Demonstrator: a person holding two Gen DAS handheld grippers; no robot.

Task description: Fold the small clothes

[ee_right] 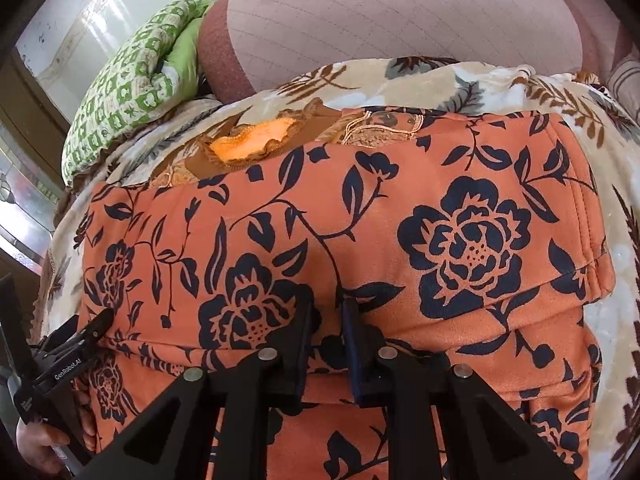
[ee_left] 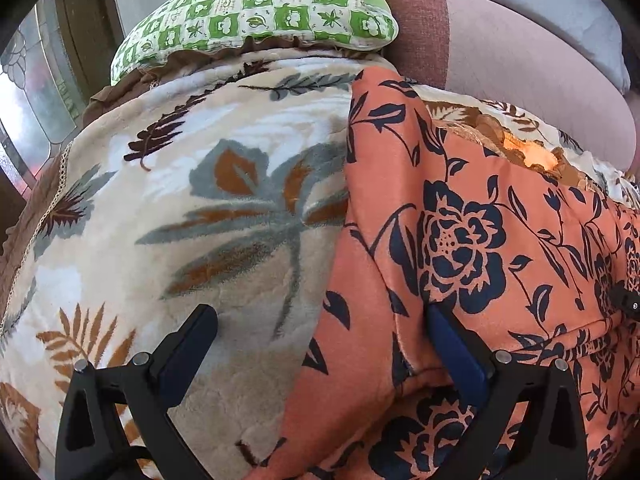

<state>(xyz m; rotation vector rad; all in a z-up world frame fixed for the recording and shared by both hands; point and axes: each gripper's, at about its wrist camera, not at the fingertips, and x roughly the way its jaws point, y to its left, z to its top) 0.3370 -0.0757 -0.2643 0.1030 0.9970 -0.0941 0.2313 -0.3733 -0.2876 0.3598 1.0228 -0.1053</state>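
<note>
One orange floral garment (ee_right: 360,240) spread flat on the leaf-print blanket (ee_left: 180,200), upper layer already doubled over toward the blanket's far edge, likely for squaring the fold. Left gripper (ee_left: 320,320) wide open, straddling the garment's left edge, nothing pinched, apparently just let go there; right gripper (ee_right: 328,320) nearly closed over the fold edge, cloth between the pads not discernible. Count: two grippers, one garment, one green checked pillow (ee_left: 260,4) at the far edge.
</note>
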